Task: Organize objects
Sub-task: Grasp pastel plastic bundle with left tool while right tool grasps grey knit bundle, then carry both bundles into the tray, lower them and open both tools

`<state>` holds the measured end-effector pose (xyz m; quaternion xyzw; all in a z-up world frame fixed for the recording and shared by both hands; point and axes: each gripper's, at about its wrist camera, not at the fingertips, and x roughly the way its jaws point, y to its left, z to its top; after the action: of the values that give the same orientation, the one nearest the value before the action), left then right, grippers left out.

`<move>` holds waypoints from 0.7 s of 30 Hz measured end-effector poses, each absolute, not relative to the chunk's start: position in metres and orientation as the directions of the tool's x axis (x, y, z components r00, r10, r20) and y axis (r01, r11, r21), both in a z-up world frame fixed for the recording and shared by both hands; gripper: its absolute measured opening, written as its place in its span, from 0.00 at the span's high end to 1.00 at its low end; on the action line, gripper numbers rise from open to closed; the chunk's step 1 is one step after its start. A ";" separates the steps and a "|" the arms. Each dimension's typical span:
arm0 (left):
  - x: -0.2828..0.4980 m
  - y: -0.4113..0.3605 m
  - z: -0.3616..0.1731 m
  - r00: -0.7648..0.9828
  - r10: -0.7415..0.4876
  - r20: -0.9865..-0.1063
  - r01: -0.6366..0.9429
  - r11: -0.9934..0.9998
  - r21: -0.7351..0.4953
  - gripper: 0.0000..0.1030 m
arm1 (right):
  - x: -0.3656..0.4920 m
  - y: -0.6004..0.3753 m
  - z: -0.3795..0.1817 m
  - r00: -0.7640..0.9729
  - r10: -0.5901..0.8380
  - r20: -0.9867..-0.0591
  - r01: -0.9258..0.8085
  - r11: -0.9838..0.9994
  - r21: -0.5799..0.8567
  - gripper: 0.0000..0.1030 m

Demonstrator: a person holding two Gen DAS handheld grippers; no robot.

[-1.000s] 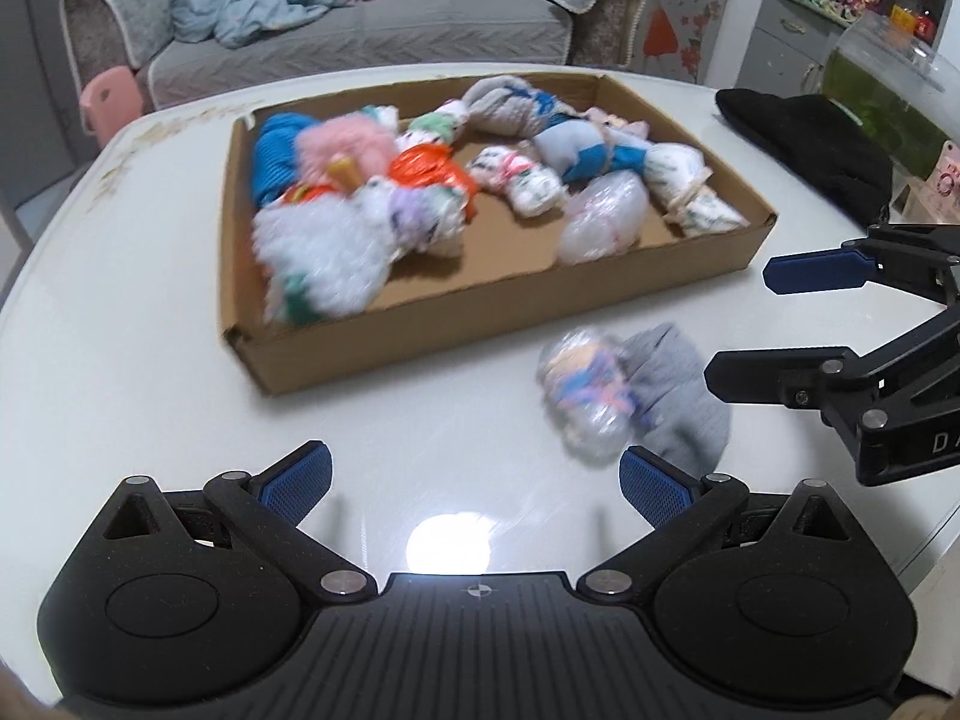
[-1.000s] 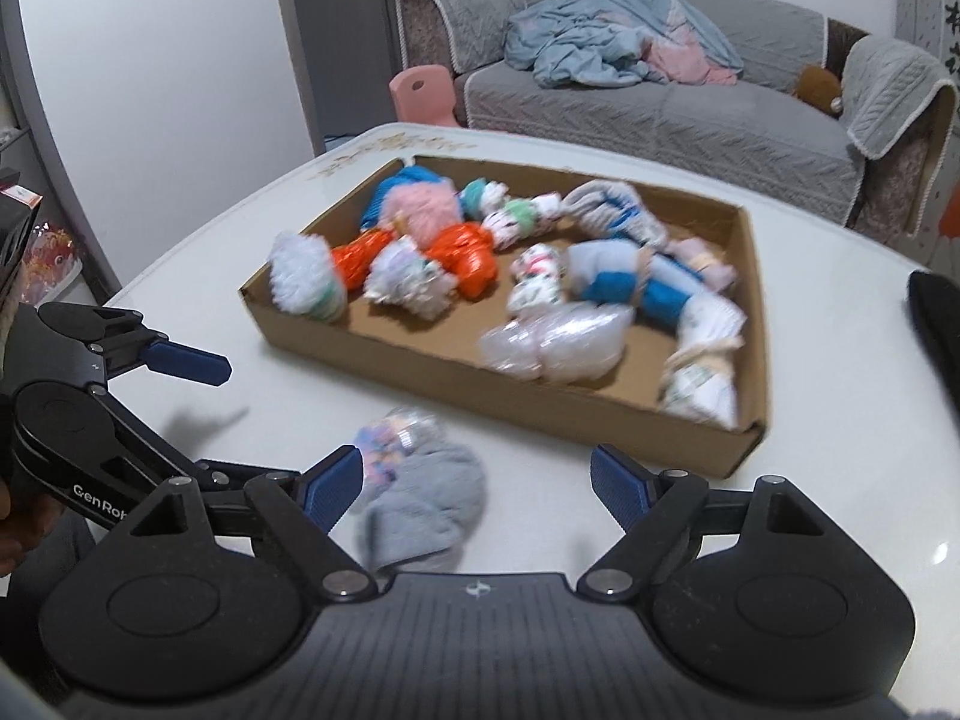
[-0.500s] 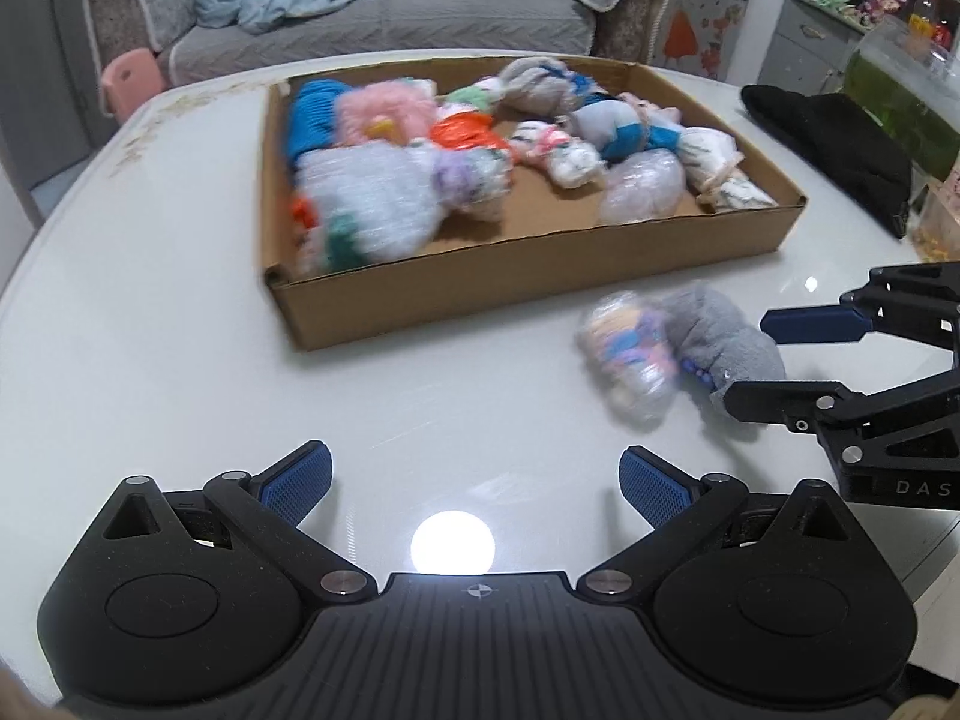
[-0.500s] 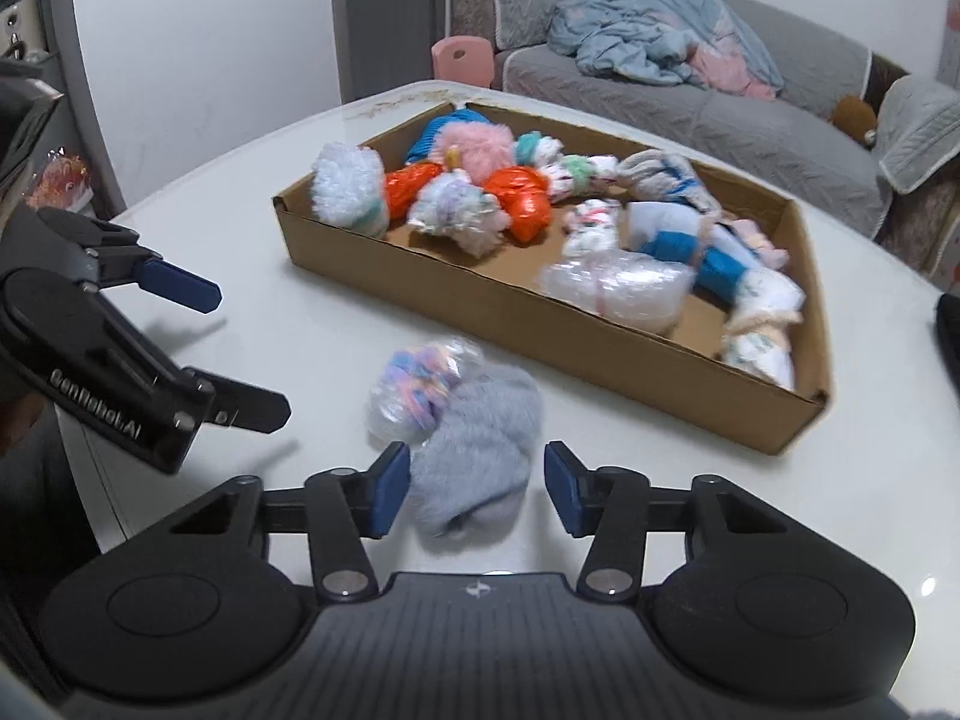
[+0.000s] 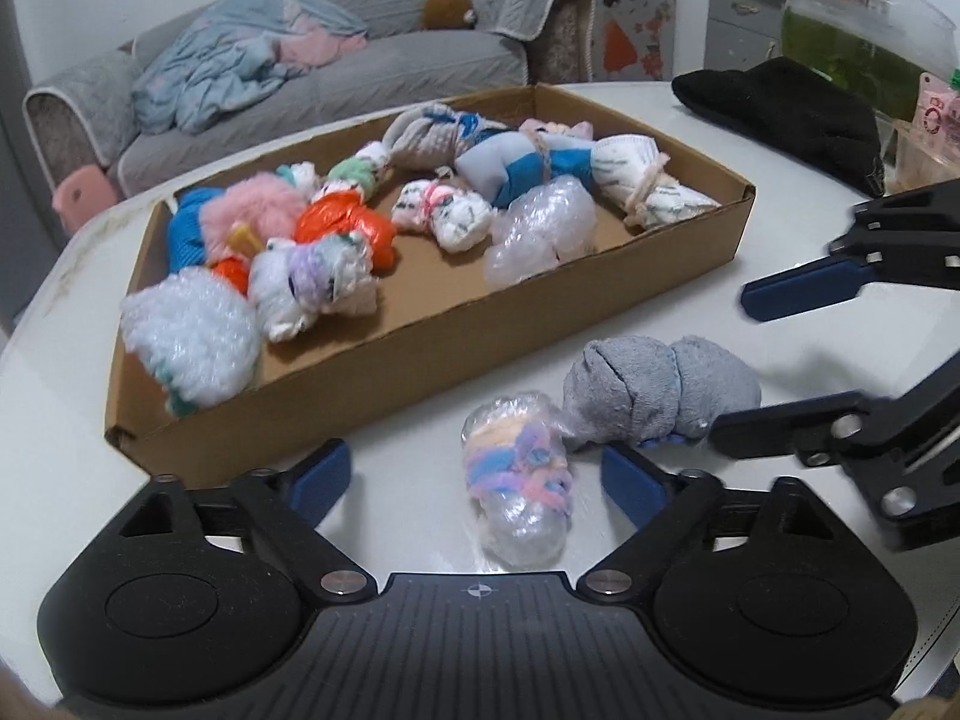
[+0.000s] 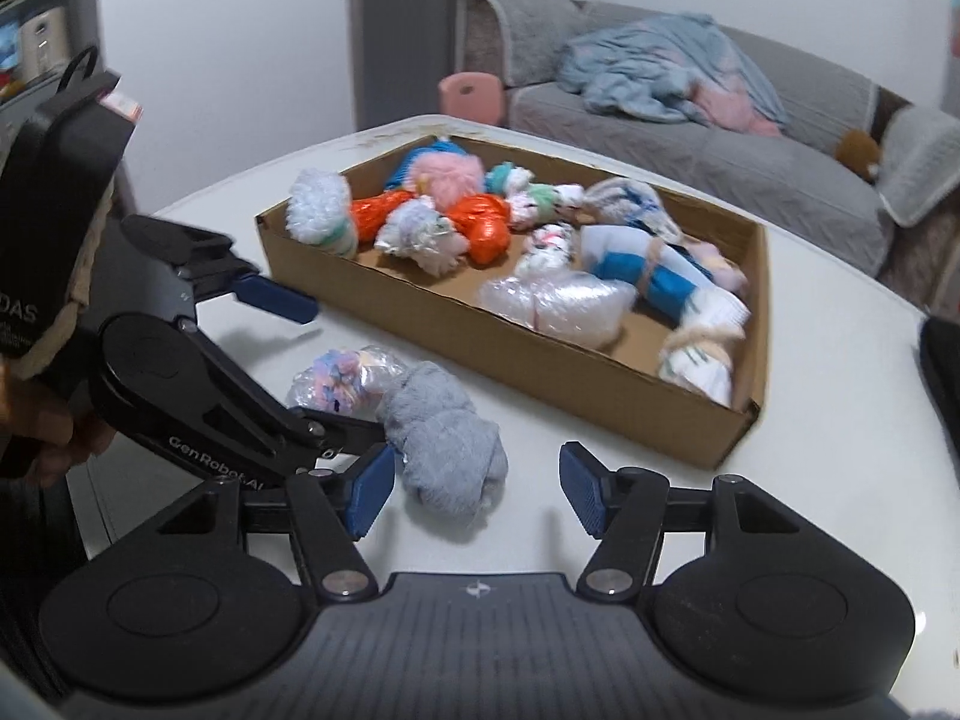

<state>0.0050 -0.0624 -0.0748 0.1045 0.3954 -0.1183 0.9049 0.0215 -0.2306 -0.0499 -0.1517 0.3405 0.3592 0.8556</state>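
Observation:
A plastic-wrapped pastel bundle [image 5: 521,486] and a grey sock bundle [image 5: 654,390] lie touching on the white table [image 5: 90,432] in front of a cardboard tray [image 5: 420,354] of several wrapped bundles. My left gripper [image 5: 477,483] is open, its fingers on either side of the wrapped bundle. My right gripper [image 6: 474,492] is open with the grey bundle [image 6: 444,444] between its fingers. The right gripper shows in the left wrist view [image 5: 774,360], the left gripper in the right wrist view [image 6: 318,360]. The wrapped bundle [image 6: 342,378] lies left of the grey one.
A black cloth [image 5: 786,114] lies at the table's far right, beside a green-filled glass tank [image 5: 864,42]. The tray [image 6: 540,372] sits mid-table. A grey sofa [image 5: 312,84] and a pink stool [image 6: 471,93] stand beyond the table.
Both grippers have moved in on the two loose bundles. The left gripper now straddles the wrapped bundle; the right gripper's fingers have opened wider around the grey bundle.

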 end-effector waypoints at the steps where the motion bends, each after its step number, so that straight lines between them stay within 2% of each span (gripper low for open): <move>1: 0.005 -0.060 -0.074 0.659 -0.148 -0.737 0.305 0.949 0.083 0.25 | 0.025 -0.228 -0.051 0.499 0.516 -0.696 -0.729 0.684 -0.015 0.46; 2: 0.006 -0.058 -0.074 0.656 -0.167 -0.736 0.312 0.948 0.063 0.37 | 0.029 -0.224 -0.053 0.488 0.522 -0.699 -0.739 0.673 -0.013 0.48; 4: 0.006 -0.054 -0.073 0.650 -0.202 -0.733 0.327 0.945 0.030 0.52 | 0.033 -0.217 -0.055 0.462 0.542 -0.702 -0.763 0.646 -0.003 0.51; 7: 0.002 -0.055 -0.073 0.654 -0.212 -0.727 0.352 0.935 0.044 0.62 | 0.036 -0.209 -0.063 0.439 0.541 -0.718 -0.773 0.634 0.004 0.60; 12: 0.001 -0.052 -0.073 0.649 -0.226 -0.726 0.351 0.936 0.022 0.64 | 0.030 -0.211 -0.066 0.446 0.544 -0.711 -0.758 0.652 0.022 0.65; 21: 0.000 -0.050 -0.045 0.633 -0.204 -0.747 0.336 0.942 0.027 0.64 | 0.031 -0.229 -0.033 0.471 0.549 -0.690 -0.724 0.688 0.053 0.65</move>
<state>-0.0005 -0.0500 -0.0445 0.0819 0.4014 -0.1501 0.8998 0.0310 -0.2294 -0.0335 -0.1241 0.3519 0.3752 0.8485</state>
